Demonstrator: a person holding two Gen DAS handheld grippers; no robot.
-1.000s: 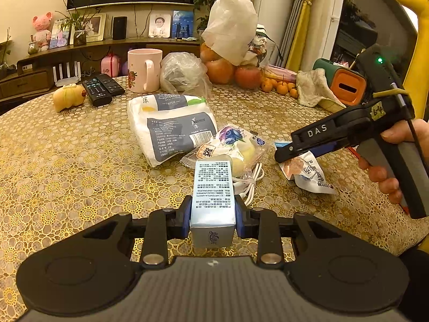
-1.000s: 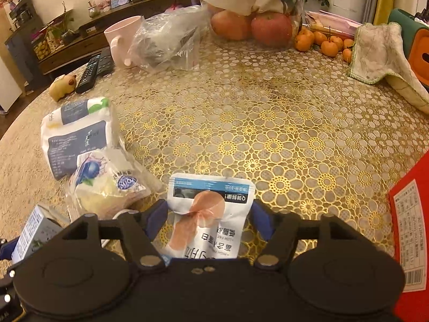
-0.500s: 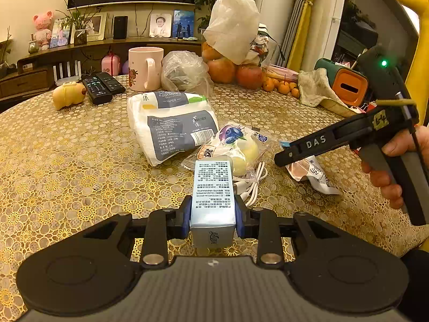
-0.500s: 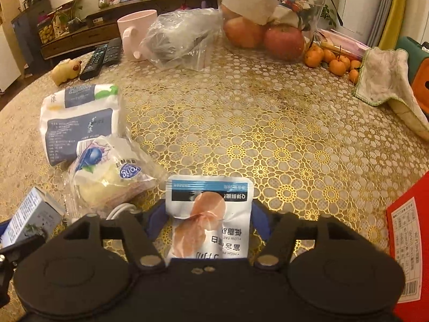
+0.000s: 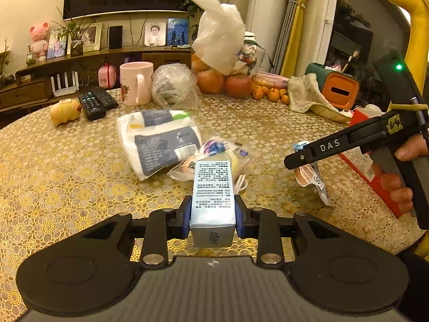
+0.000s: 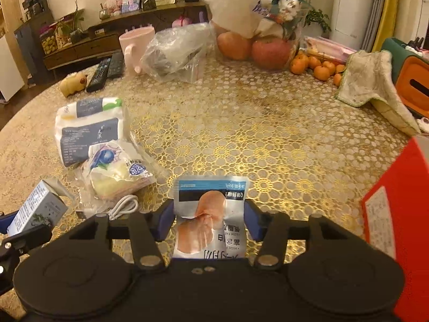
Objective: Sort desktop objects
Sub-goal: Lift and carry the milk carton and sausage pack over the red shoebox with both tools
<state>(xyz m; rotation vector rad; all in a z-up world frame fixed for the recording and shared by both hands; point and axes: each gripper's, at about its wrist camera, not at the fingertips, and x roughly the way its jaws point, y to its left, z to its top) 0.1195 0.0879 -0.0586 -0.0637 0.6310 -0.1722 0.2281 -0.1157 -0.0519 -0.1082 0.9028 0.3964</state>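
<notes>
My left gripper [image 5: 213, 216] is shut on a small pale-blue carton [image 5: 213, 198] and holds it above the table; the carton also shows at the left of the right wrist view [image 6: 36, 212]. My right gripper [image 6: 209, 221] is shut on a flat meat snack pouch [image 6: 210, 214], lifted off the table; in the left wrist view the pouch [image 5: 311, 174] hangs under that gripper at the right. On the table lie a white tissue pack [image 6: 88, 128], a blueberry bread bag [image 6: 118, 169] and a white cable [image 6: 123, 206].
At the back stand a pink mug [image 5: 135, 83], two remotes [image 5: 96, 102], a pig toy [image 5: 65, 110], a clear bag [image 5: 174, 86], a fruit bag [image 5: 222, 80], small oranges [image 6: 316, 67] and a cloth [image 6: 375, 80]. A red box [image 6: 396, 209] lies at the right edge.
Both grippers have risen and pulled back a little with their loads. The pouch has lifted off the table and hangs in the air.
</notes>
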